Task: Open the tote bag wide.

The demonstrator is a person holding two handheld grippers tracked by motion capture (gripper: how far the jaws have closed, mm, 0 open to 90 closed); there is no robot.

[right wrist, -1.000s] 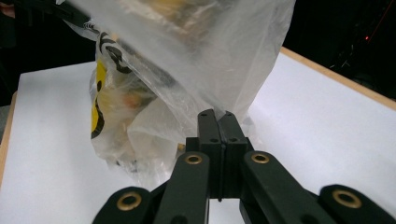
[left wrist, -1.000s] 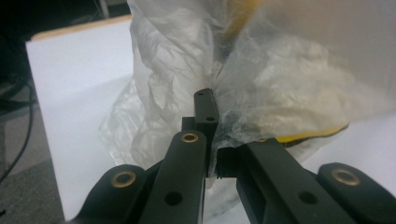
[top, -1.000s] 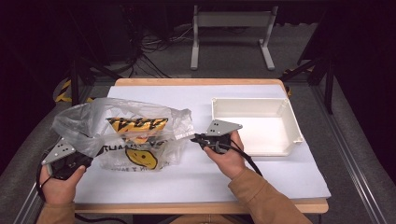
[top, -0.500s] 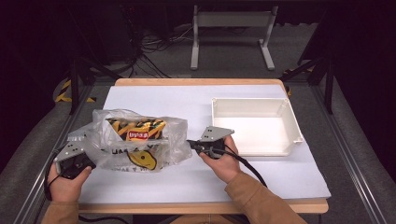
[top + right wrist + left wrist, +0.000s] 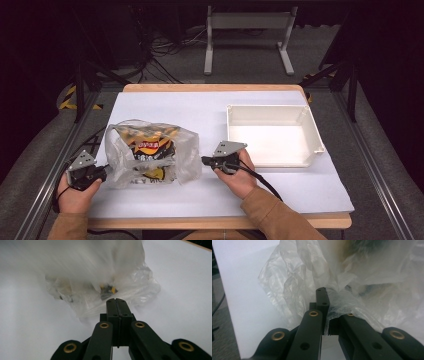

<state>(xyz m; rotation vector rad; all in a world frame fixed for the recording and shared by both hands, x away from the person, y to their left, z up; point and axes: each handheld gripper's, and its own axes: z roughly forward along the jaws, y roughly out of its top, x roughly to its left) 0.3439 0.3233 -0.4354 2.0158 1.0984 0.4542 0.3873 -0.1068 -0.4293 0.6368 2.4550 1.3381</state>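
From the high view we see a white table (image 5: 165, 107) on dark carpet, cables and a metal stand behind. The plastic bag (image 5: 152, 159) lies near its front left corner, the white tray (image 5: 314, 135) toward the right edge.

In the left gripper view, our left gripper (image 5: 325, 298) is clamped on the bag's film.

In the right gripper view, our right gripper (image 5: 116, 305) has its jaws together at the bag's edge; whether film is caught we cannot tell.

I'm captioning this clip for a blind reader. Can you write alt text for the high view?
A person's two hands hold the left gripper and right gripper at opposite sides of a clear plastic bag with a yellow snack packet inside, on a white table. An empty white tray sits at the right.
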